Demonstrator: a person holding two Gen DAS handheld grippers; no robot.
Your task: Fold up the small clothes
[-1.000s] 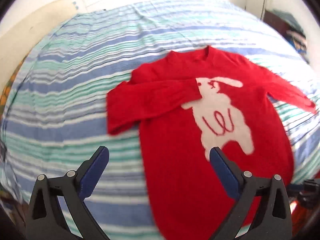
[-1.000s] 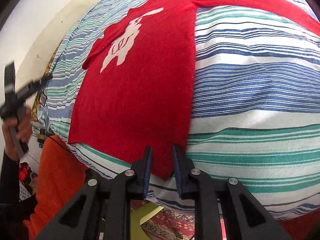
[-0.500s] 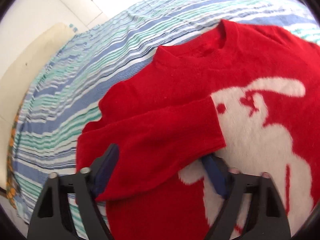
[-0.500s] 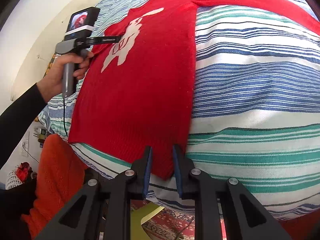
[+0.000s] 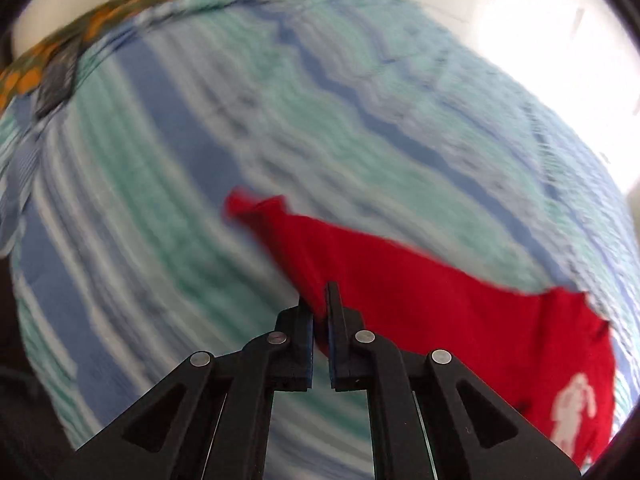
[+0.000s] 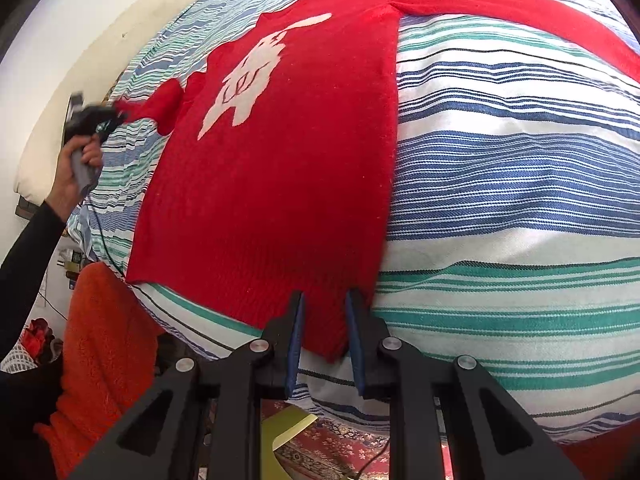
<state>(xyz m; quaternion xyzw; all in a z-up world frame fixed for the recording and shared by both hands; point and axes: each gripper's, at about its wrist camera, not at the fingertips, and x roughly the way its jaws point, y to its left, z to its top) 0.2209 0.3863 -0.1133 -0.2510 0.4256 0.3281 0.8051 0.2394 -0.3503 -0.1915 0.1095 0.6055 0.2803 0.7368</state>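
**Operator:** Report claw status, left side first.

**Technician:** The left claw is clamped on the sleeve of the red sweater; the jaws are nearly together with red knit pinched between them. In the right wrist view that sleeve is drawn out sideways from the sweater body, off the left edge of the garment. The left wrist view is motion-blurred, so fine detail there cannot be confirmed. The right claw stands with a narrow gap between its jaws, and the hem corner of the sweater sits in that gap. Whether the pads are pressing the cloth, I cannot tell.

**Operator:** Garment location and handling?

**Technician:** The sweater lies front up on the striped bedcover, hem at the near bed edge, right sleeve extended across the far side. Judged from its drape: light, soft, limp knit, not fragile, fuzzy enough to resist slipping. Take hold at edges and corners: cuff, hem corner, shoulder seam. A mid-panel pinch would bunch it.

**Operator:** Any markings?

**Technician:** No legible writing or brand. The only mark is a white rabbit motif on the chest.
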